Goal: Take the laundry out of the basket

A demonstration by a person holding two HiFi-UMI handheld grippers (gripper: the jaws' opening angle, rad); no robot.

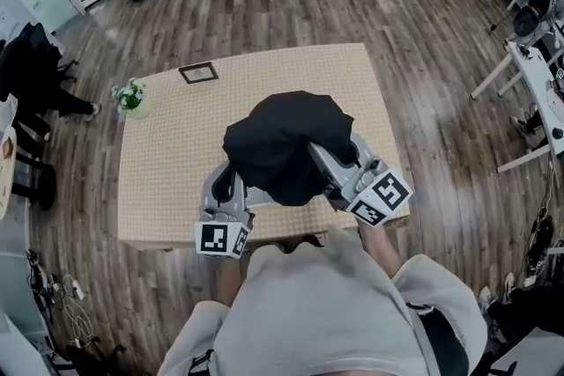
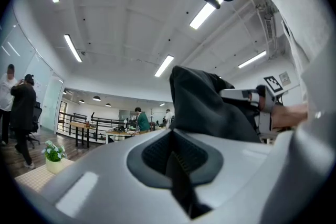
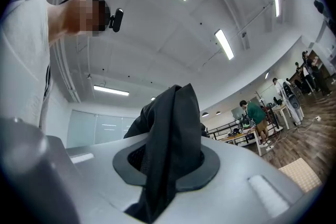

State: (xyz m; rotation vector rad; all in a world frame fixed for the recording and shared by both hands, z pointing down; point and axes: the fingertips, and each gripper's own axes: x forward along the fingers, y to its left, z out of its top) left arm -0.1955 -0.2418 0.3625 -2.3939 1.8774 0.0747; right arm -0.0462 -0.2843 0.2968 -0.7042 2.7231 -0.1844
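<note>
A black garment (image 1: 286, 145) hangs bunched in the air over the beige table (image 1: 176, 154), held up from both sides. My left gripper (image 1: 231, 182) is shut on its lower left part; in the left gripper view a thin dark fold (image 2: 176, 165) is pinched between the jaws of the left gripper (image 2: 176, 152), and the rest of the garment (image 2: 202, 107) rises beyond. My right gripper (image 1: 322, 158) is shut on the right side; in the right gripper view the cloth (image 3: 170, 128) runs up out of the right gripper (image 3: 168, 160). Both sets of fingertips are hidden under cloth in the head view. No basket is in view.
A small potted plant (image 1: 130, 97) and a dark picture frame (image 1: 198, 72) sit at the table's far left. Wooden floor surrounds the table. White desks (image 1: 538, 92) stand at the right, dark chairs (image 1: 35, 75) at the left. People stand by desks in the background (image 3: 257, 115).
</note>
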